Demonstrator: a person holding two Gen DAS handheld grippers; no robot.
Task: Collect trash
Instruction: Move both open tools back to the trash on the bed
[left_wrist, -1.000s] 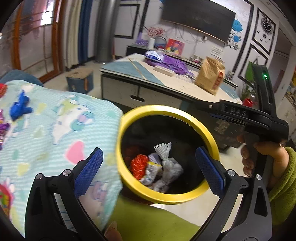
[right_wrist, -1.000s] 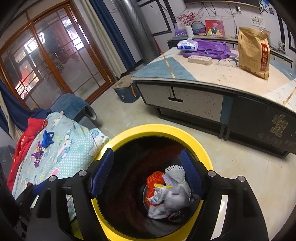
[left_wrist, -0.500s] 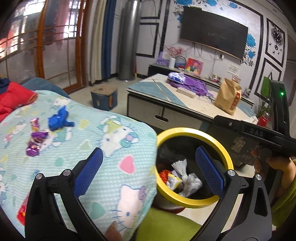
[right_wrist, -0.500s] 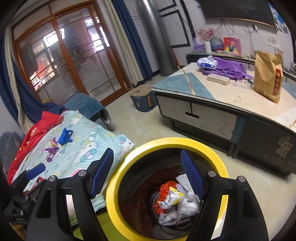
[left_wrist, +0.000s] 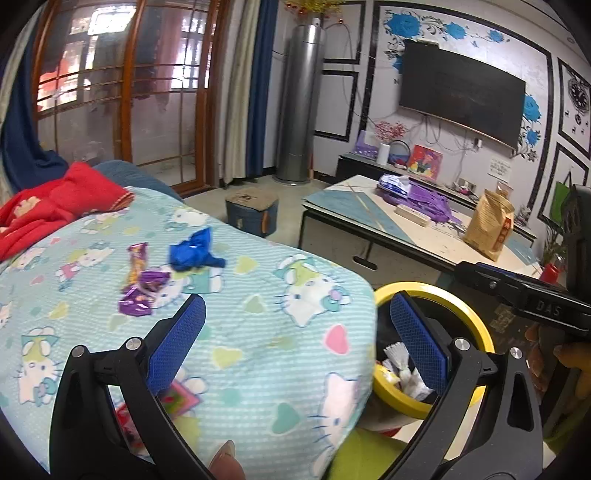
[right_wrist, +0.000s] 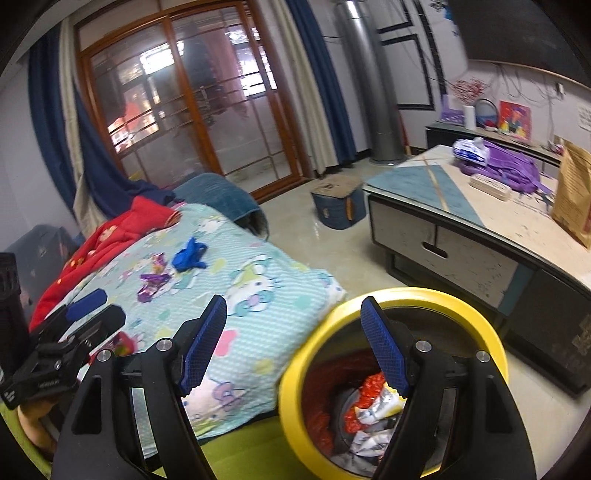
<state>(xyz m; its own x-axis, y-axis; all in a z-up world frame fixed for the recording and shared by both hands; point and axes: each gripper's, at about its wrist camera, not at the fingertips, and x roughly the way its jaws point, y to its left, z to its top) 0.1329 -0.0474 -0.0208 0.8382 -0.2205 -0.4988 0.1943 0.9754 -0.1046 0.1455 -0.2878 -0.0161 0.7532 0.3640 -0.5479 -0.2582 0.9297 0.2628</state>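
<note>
Swung both grippers (left_wrist: 297, 334) (right_wrist: 295, 343) off round yellow-rimmed bin (right_wrist: 491, 332) toward purple foil wrappers (left_wrist: 142, 291) on cartoon-print blanket (left_wrist: 280, 332) (jaws wide, empty, ready for grabbing).

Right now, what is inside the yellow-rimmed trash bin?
The yellow-rimmed trash bin holds crumpled wrappers: a red one and white ones. The right gripper finger and the bin's wall cover the rest.

Yellow-rimmed trash bin (right_wrist: 491, 332) upright beside bed, wrappers (right_wrist: 373, 406) inside. Crumpled blue wrapper (left_wrist: 195, 253) and purple wrappers (left_wrist: 142, 286) lie on blanket.
</note>
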